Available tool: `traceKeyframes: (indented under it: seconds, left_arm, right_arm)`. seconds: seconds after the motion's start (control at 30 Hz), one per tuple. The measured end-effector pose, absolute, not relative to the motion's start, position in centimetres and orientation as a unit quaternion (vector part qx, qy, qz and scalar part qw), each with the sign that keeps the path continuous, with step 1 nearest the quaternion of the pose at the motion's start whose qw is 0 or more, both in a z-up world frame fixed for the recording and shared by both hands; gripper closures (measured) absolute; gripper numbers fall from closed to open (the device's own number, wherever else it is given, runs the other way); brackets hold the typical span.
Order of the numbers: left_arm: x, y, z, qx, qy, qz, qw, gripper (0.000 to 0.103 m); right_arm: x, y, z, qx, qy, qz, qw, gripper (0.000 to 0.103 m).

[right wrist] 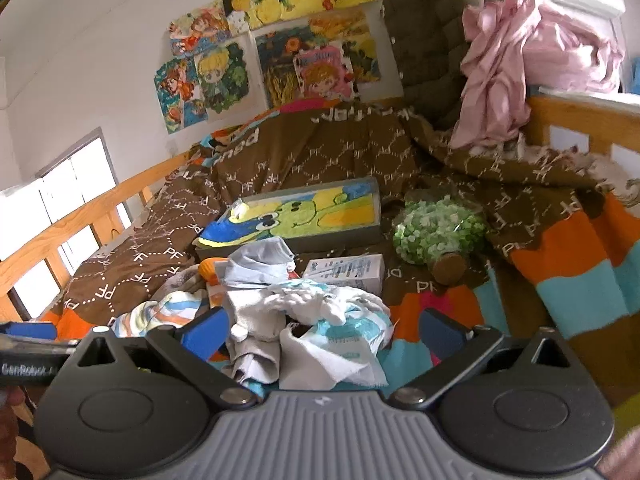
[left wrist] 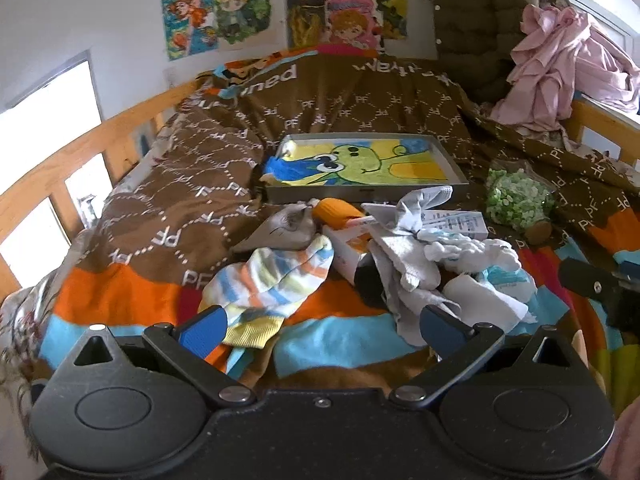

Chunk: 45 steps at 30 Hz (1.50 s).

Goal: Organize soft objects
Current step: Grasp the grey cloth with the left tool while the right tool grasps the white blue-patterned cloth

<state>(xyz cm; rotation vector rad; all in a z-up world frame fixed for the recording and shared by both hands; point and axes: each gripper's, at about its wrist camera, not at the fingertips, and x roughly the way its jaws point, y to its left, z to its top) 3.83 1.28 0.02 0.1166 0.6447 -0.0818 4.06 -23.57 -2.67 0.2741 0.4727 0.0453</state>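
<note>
The soft things are a heap of socks and cloths lying on the bed's blanket [left wrist: 152,240], just ahead of both tools. Nearest the left tongs [left wrist: 320,326] is a striped sock [left wrist: 268,280], pastel bands of blue, orange and yellow, its cuff lying at about 11 o'clock from the tongs' midpoint, close to the left blue pad. At 1 o'clock sits a tangle of grey socks [left wrist: 400,256] and white cloths [left wrist: 480,256]; I cannot count them surely, perhaps three or four pieces knotted together. A pale grey sock [left wrist: 288,226] and an orange knitted piece [left wrist: 336,212] lie farther off at 12 o'clock.

Both tongs are spread wide and carry nothing. The right tongs [right wrist: 324,330] hover over the white and teal-printed cloth [right wrist: 344,332], which fills the gap between the pads.

By my reading, sorting has not begun: this is the approach before a first pick. The next move calls for lowering onto one piece only, the striped sock being the easiest to single out, and pinching a fold without catching the blanket.

Among the heap are two cardboard boxes [left wrist: 460,222]. Beyond stand one framed dinosaur painting [left wrist: 360,164], one jar of green bits with a cork lid [left wrist: 520,200], and one pink garment [left wrist: 560,64] over the wooden bed rail [left wrist: 80,148].
</note>
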Motion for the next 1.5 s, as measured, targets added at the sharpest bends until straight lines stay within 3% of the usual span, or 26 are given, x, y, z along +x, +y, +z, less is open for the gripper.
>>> traceKeyframes:
  seconds: [0.17,0.47,0.7,0.8,1.23,1.5]
  left_arm:
    - [6.1,0.8,-1.2,0.062,0.339,-0.095,0.934,0.004]
    - [10.1,-0.6,-5.3,0.052,0.370,-0.125,0.919,0.004]
    - [11.9,-1.1,-6.9,0.046,0.394,-0.164,0.903,0.004]
    - [12.4,-1.6,-7.5,0.033,0.402,-0.194,0.894,0.005]
    - [15.5,-1.7,-9.5,-0.051,0.445,-0.208,0.870,0.027]
    - [16.9,-1.1,-9.8,-0.087,0.466,-0.180,0.862,0.059]
  right_arm:
    - [8.5,-25.8,-3.2,0.149,0.261,0.052,0.952,0.000]
    - [13.9,-23.7,-4.4,-0.021,0.275,0.160,0.948,0.000]
    - [14.4,-22.7,-5.0,-0.062,0.278,0.173,0.943,0.001]
    - [15.4,-22.8,-5.4,-0.072,0.287,0.173,0.939,0.007]
    - [17.6,-22.4,-7.2,-0.090,0.316,0.197,0.924,0.025]
    - [17.8,-22.6,-7.3,-0.083,0.313,0.189,0.927,0.041]
